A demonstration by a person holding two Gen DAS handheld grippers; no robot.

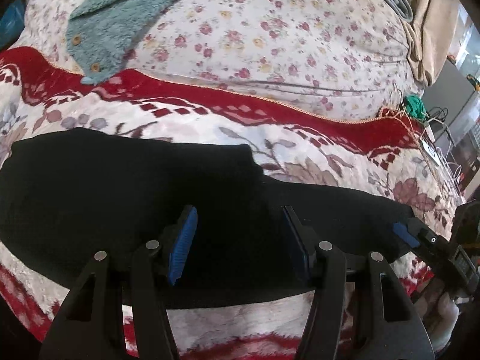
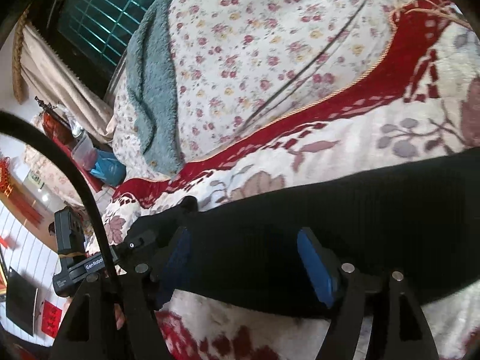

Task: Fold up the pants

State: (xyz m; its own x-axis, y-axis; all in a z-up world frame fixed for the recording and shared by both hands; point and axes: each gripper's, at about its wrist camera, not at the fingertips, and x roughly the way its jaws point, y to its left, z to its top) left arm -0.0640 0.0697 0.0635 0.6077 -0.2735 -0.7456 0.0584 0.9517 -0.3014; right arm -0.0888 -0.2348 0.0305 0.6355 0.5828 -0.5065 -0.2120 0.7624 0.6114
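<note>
Left wrist view: my left gripper (image 1: 240, 243) hovers with its blue-padded fingers spread wide over the black pants (image 1: 120, 192), which lie stretched flat across a red-and-cream floral blanket (image 1: 330, 162) on the bed. At the right edge of that view I can see my right gripper (image 1: 411, 234) at the far end of the garment. From the right wrist, the right gripper (image 2: 249, 258) also stands apart, straddling the ribbed black fabric (image 2: 375, 210) with nothing clamped. Beyond, a teal fleece garment with wooden buttons (image 1: 105, 21) rests on a rose-print quilt (image 1: 285, 30).
</note>
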